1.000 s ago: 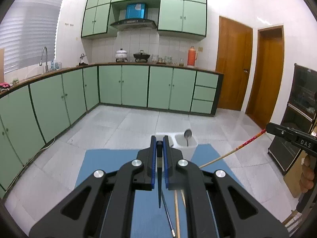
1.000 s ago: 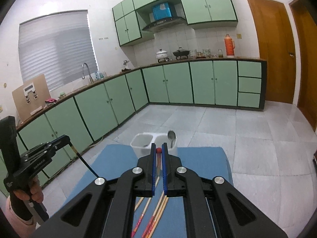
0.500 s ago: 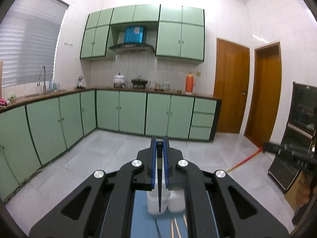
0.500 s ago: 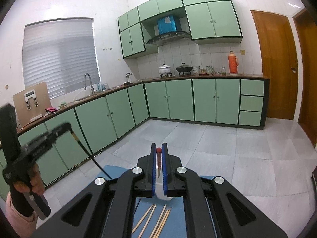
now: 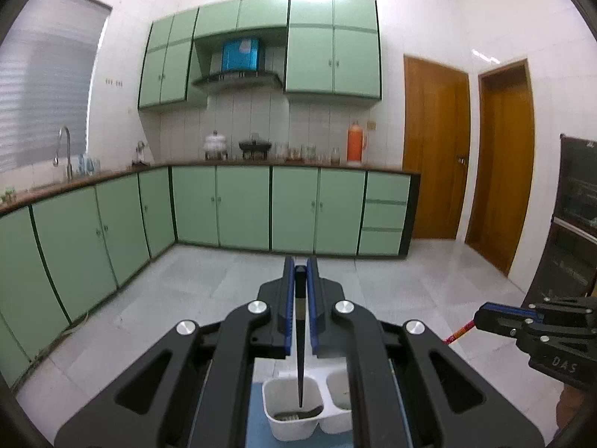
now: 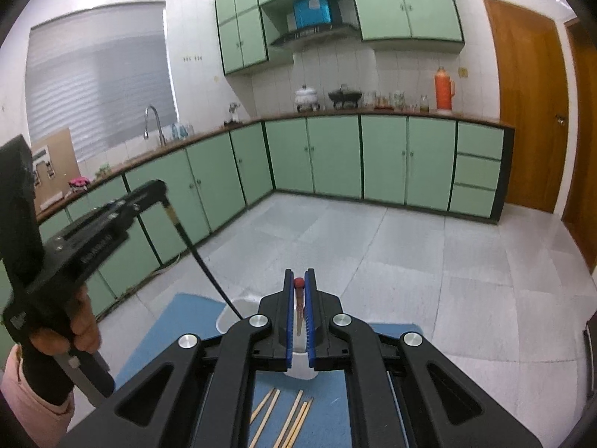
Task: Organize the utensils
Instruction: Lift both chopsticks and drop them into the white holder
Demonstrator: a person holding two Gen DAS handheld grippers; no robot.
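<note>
L tool is clamped on a black chopstick, tip hanging just over the L cup of a white twin-cup holder; whether tip touches anything can't be told. R tool is clamped on a red-tipped chopstick, above the holder's R part. Holder stands on a blue mat on the counter, near the mat's far edge; floor beyond is open w/ wide room to cabinets. Loose wooden chopsticks lie on the mat under the R tool, cut off by the tool body. Holder's R cup is partly hidden by the tool frame; contents are dim, hard to make out. A hand grips the L tool's handle; sleeve is cut off at the frame edge.
</note>
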